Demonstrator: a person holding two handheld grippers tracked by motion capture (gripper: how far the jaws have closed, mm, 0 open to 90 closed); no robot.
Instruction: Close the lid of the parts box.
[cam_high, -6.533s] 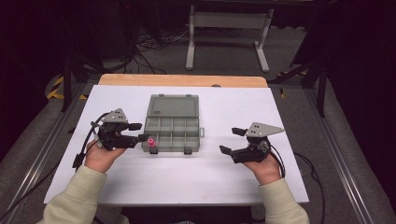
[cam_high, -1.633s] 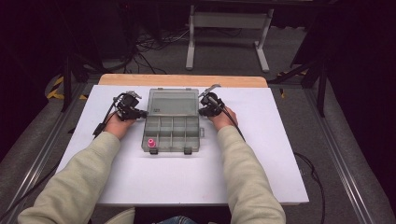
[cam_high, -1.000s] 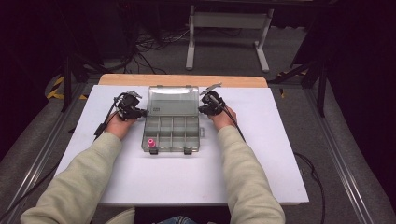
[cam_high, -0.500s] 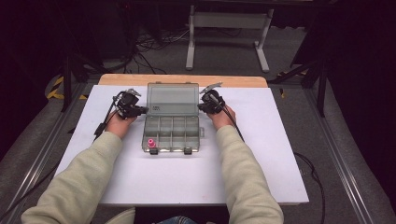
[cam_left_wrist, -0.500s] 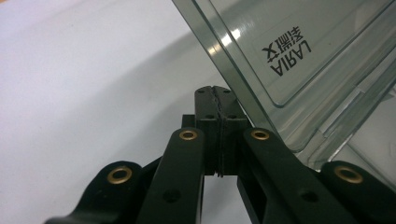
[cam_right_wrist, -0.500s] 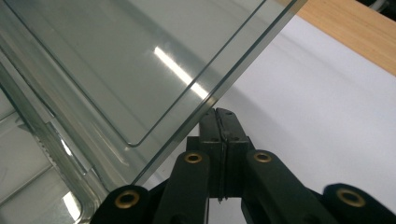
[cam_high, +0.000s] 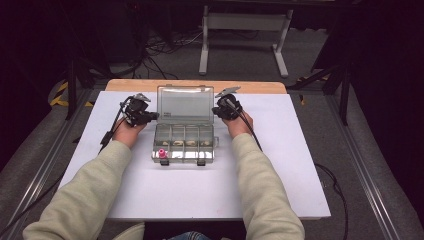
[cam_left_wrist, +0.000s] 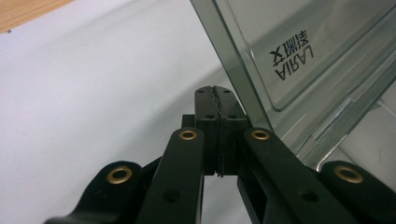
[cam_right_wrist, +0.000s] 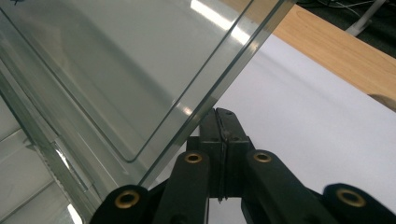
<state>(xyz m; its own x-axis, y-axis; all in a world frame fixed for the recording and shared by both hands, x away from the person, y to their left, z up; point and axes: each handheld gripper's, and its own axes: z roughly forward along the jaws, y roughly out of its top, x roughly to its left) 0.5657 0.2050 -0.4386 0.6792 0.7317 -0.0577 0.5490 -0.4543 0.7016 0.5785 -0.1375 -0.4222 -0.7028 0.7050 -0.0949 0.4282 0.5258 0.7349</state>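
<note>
Gripper views are showing both tongs pressed together, empty, beside the raised lid (cam_left_wrist: 299, 51); high view is showing organizer box (cam_high: 184, 145) mid-table (cam_high: 300, 165), left tongs (cam_high: 152, 116) and right tongs (cam_high: 218, 111) flanking lid, forearms stretching forward.

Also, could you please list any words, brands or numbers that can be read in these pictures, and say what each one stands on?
"AIRAJ": raised letters on the clear lid of the compartment box, seen from behind, so probably mirrored.
Two characters beside those letters on the lid: too unclear to read.
No other readable text on the box, the left gripper or the right gripper.
</note>
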